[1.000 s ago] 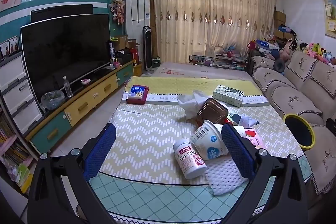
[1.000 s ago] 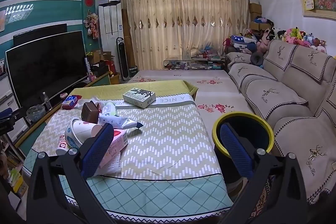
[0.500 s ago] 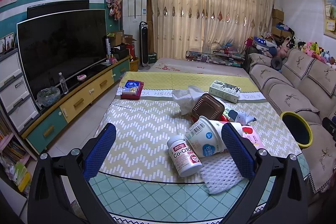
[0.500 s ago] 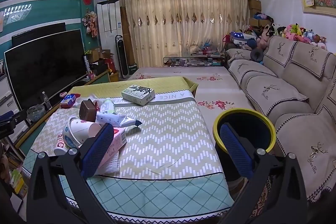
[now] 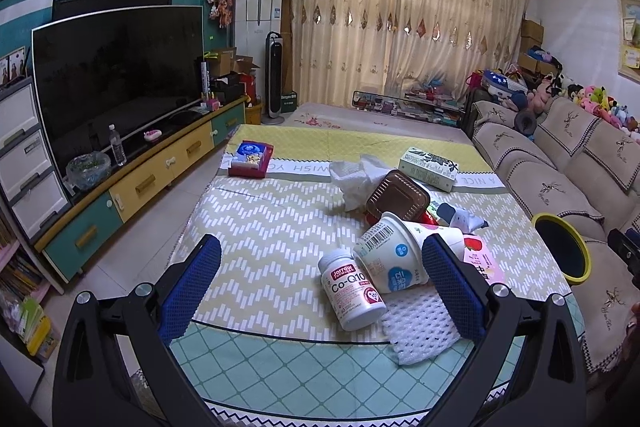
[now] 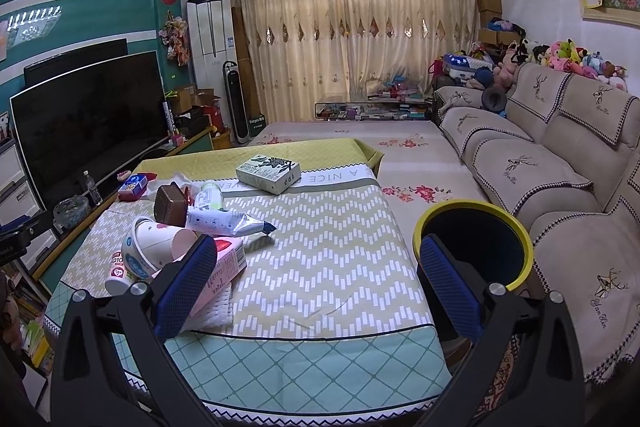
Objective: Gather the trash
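Note:
Trash lies heaped on the clothed table (image 5: pixel 260 239): a white Co-Q10 bottle (image 5: pixel 352 289), a tipped paper cup (image 5: pixel 394 255), white foam netting (image 5: pixel 424 331), a brown tray (image 5: pixel 398 197), crumpled tissue (image 5: pixel 356 173) and a pink carton (image 6: pixel 224 267). My left gripper (image 5: pixel 320 275) is open, hovering near the table's front edge, its right pad beside the cup. My right gripper (image 6: pixel 318 279) is open too, its left pad by the pink carton and its right pad in front of the yellow-rimmed bin (image 6: pixel 476 247).
A green-white box (image 6: pixel 268 173) and a red-blue packet (image 5: pixel 250 159) sit at the table's far end. The TV unit (image 5: pixel 132 183) runs along the left and the sofa (image 6: pixel 540 163) along the right, with the bin between table and sofa.
Both grippers have drifted slightly forward and lower toward the table; the heap looks a little larger. Nothing was grasped or moved.

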The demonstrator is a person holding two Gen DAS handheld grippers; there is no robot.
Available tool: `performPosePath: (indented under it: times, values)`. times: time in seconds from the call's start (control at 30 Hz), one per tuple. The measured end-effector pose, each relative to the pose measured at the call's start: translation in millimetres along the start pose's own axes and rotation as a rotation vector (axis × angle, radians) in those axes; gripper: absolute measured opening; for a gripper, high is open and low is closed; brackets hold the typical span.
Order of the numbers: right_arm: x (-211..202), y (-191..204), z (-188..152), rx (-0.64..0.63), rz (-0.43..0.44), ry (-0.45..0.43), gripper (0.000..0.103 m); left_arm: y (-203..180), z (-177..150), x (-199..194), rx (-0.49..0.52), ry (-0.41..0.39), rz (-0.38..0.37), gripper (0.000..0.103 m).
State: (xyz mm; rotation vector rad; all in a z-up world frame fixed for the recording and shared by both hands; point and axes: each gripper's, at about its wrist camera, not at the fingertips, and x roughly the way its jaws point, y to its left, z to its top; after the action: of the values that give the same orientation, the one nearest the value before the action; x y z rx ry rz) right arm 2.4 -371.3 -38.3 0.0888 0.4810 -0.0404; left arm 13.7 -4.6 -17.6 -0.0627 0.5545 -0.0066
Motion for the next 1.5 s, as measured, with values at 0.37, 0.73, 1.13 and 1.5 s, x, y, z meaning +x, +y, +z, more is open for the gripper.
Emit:
performPosePath:
  times: [0.37, 0.73, 1.13, 1.5]
  values:
    - [5.6, 4.5, 1.4, -0.003, 0.001, 0.02, 0.097, -0.6, -4.3, 6.8, -0.009, 0.015, -0.024, 0.099]
    - [9.2, 4.6, 1.1, 0.003, 0.004, 0.028, 0.097, 3.5, -4.6, 6.7, -0.013, 0.017, -0.025, 0.099]
    - [11.6, 2.7, -0.4, 0.008, 0.002, 0.029, 0.097, -0.3, -5.4, 6.9, -0.005, 0.022, -0.029, 0.099]
    - [11.6, 2.5, -0.3, 0.009, 0.004, 0.029, 0.097, -2.9, -6.1, 8.0, -0.003, 0.023, -0.029, 0.099]
